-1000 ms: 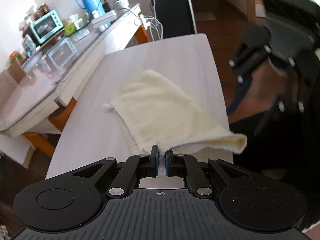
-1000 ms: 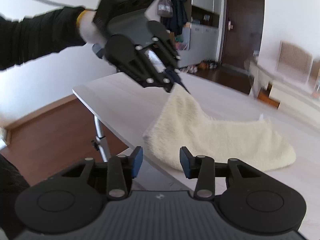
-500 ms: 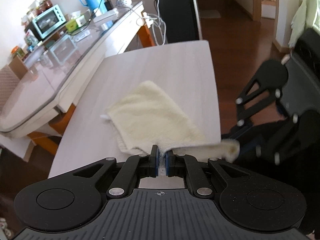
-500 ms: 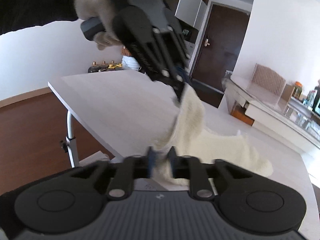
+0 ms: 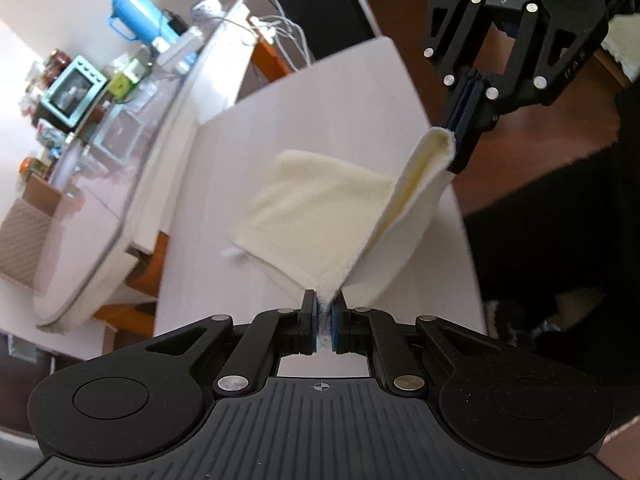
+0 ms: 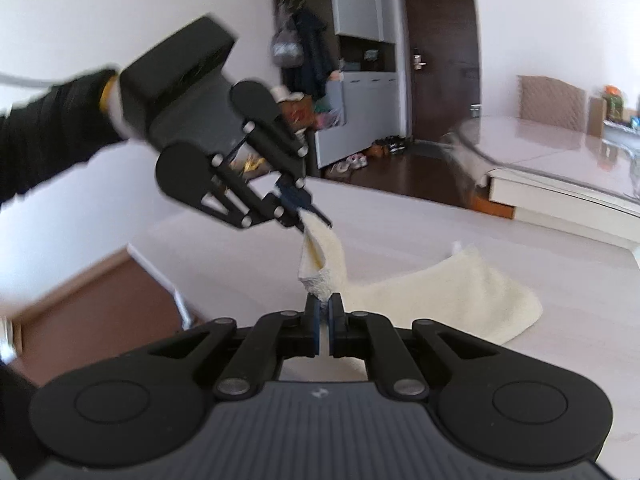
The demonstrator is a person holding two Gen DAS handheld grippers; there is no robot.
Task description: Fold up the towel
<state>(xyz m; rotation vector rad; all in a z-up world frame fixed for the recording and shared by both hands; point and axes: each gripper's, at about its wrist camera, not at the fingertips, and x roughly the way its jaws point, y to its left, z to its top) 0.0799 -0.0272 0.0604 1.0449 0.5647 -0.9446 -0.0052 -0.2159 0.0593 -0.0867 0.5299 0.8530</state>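
A cream towel lies partly on the pale wooden table, its near edge lifted off the surface. My left gripper is shut on one near corner. My right gripper is shut on the other near corner of the towel. In the left wrist view the right gripper holds its corner up at the table's right edge. In the right wrist view the left gripper pinches its corner above the table, held by a gloved hand with a black sleeve. The lifted edge hangs slack between the two grippers.
A glass-topped side table to the left carries a blue thermos, a small teal oven, jars and cables. Dark wooden floor lies beyond the table's right edge. Cabinets and a brown door stand far back.
My right gripper closed from open onto the towel's free near corner and lifted it. Both corners now hang above the table, and both views have rolled.
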